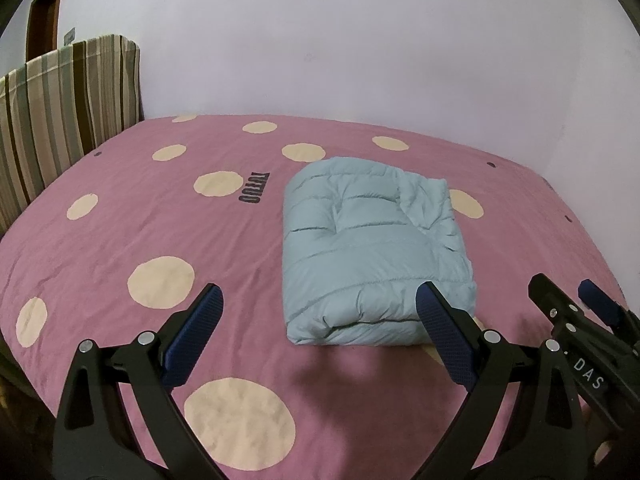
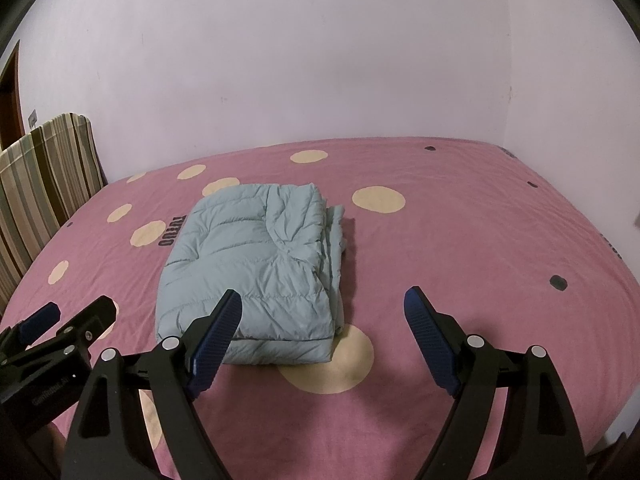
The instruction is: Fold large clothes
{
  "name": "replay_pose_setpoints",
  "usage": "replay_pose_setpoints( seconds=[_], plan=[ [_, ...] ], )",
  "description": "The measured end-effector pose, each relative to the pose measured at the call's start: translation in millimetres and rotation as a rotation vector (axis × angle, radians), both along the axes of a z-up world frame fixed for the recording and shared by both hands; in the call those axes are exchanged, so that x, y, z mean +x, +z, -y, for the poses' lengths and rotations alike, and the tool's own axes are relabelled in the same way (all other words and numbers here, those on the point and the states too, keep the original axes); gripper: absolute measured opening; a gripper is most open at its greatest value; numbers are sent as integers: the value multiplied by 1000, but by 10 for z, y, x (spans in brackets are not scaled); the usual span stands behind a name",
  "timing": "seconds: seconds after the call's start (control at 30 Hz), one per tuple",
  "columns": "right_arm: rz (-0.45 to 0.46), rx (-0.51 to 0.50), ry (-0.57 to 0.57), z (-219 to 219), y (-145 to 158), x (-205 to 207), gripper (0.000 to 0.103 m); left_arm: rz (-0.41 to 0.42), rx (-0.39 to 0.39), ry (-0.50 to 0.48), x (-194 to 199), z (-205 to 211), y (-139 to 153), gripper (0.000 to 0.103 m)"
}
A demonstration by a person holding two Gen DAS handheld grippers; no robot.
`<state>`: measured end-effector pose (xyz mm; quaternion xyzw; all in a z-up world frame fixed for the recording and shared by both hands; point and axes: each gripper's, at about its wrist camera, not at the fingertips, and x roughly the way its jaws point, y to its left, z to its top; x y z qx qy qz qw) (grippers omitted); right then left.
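A pale blue quilted jacket [image 1: 372, 248] lies folded into a thick rectangle on the pink bed cover [image 1: 160, 220]. In the right wrist view the same jacket [image 2: 256, 272] shows loose layered edges along its right side. My left gripper [image 1: 320, 304] hovers open in front of the jacket's near end, nothing between its blue pads. My right gripper [image 2: 324, 308] is open too, held just before the jacket's near right corner without touching it. Each gripper shows at the edge of the other's view: the right gripper [image 1: 568, 304] and the left gripper [image 2: 68, 320].
The pink cover [image 2: 460, 248] carries cream dots and dark lettering. A striped cushion [image 1: 60, 108] stands against the wall at the bed's far left. A plain wall runs behind the bed, with a brown door frame [image 1: 44, 12] at the far left.
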<state>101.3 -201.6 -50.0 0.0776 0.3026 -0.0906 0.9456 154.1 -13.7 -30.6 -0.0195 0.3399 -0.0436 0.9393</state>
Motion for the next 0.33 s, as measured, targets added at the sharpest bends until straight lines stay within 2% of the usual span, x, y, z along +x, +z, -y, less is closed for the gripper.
replay_pose_setpoints(
  seconds=[0.17, 0.33],
  plan=[
    [0, 1, -3, -2, 0, 4, 82, -19, -1, -7, 64, -7, -38, 97],
    [-17, 6, -14, 79, -72, 61, 82, -57, -39, 11, 224, -152, -124, 97]
  ],
)
